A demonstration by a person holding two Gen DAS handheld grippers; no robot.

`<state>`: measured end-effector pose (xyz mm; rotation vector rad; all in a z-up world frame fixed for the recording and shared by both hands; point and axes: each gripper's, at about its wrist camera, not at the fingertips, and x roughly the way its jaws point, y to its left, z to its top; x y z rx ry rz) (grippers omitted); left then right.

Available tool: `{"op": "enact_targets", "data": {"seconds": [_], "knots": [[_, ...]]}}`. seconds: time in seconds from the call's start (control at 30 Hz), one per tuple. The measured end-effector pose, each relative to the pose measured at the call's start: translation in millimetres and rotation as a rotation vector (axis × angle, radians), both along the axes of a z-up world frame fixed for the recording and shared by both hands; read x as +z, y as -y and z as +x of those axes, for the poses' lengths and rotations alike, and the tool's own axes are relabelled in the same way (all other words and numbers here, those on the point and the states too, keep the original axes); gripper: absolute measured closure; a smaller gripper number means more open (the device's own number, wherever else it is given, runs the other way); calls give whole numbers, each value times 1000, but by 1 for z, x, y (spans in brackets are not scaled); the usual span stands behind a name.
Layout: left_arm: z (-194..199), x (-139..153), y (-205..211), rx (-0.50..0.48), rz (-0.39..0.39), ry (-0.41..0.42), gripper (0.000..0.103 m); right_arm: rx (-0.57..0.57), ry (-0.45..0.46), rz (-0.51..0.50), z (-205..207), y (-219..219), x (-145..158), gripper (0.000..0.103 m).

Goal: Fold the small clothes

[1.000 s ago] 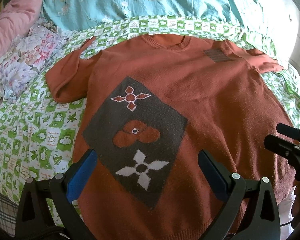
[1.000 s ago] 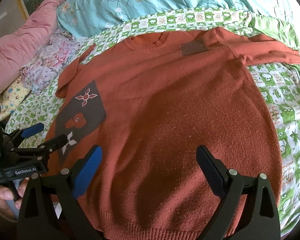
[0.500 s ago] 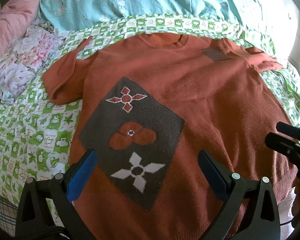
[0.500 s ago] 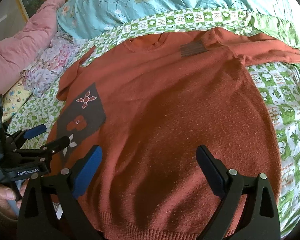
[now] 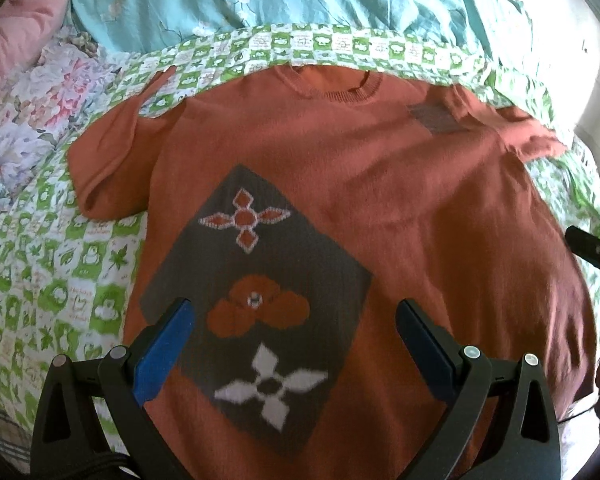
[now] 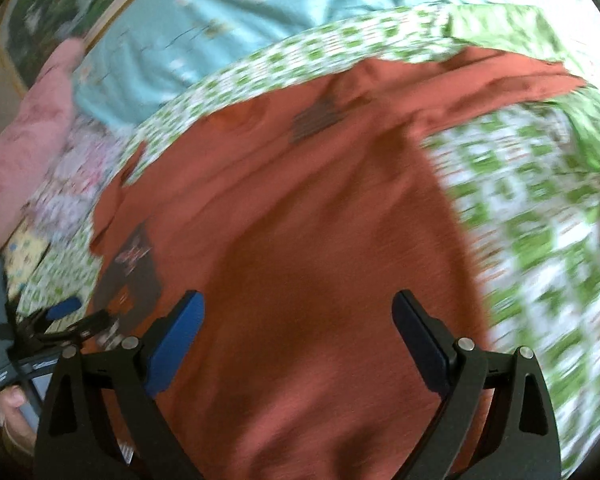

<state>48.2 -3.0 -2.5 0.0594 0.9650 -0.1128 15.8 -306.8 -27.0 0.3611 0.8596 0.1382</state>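
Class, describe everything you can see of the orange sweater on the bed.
The orange sweater looks knitted, with a ribbed round collar, short sleeves and a small grey striped patch near one shoulder. A grey diamond panel shows two four-point motifs and an orange flower. It lies spread flat, front up, unfolded, on the green checked sheet. Neither open gripper touches it.

Both views are daylit and bright. In the left wrist view the light enters from about 2 o'clock, where the pale wall point(image 5: 588, 64) is washed out to near white. That view is mostly sharp at centre; the sweater point(image 5: 400, 184) shows a slight smear toward 3 o'clock. The right wrist view is heavily motion-blurred throughout: the checked sheet point(image 6: 532, 216) streaks at 3 o'clock, and its print is unreadable. A dark shadow lies on the sweater at its centre. Both frames show fisheye bending and black corner vignetting.
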Motion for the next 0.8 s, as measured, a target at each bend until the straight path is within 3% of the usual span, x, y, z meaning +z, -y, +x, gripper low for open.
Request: {"op": "enact_targets", "data": {"seconds": [0.2, 0.5, 0.73, 0.8], "knots": [[40, 9, 1, 26, 23, 32, 2, -155, 73, 63, 29, 93, 14, 8], [107, 17, 6, 36, 43, 65, 2, -371, 117, 8, 76, 217, 36, 9], [141, 7, 5, 71, 26, 25, 2, -582, 47, 69, 137, 330, 18, 49], [147, -1, 7, 76, 36, 0, 2, -618, 36, 66, 153, 353, 13, 52]]}}
